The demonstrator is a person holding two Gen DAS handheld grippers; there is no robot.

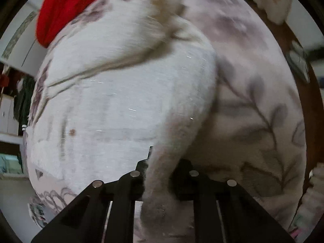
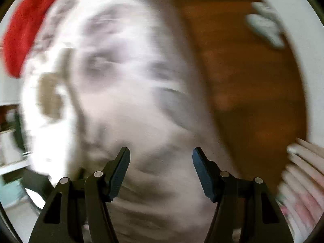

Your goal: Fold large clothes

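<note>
A large fluffy white garment (image 1: 125, 85) with a grey-purple leaf print fills the left wrist view. My left gripper (image 1: 162, 174) is shut on a bunched fold of it, which runs down between the black fingers. In the right wrist view the same white garment (image 2: 125, 93) is heavily blurred and lies below my right gripper (image 2: 161, 158). The right gripper is open and empty, its blue-padded fingers wide apart just above the cloth.
A red cloth (image 1: 60, 14) lies at the far left of the garment, and it also shows in the right wrist view (image 2: 22, 40). Brown wooden tabletop (image 2: 253, 85) shows to the right. A stack of pale folded items (image 2: 301, 178) sits at the right edge.
</note>
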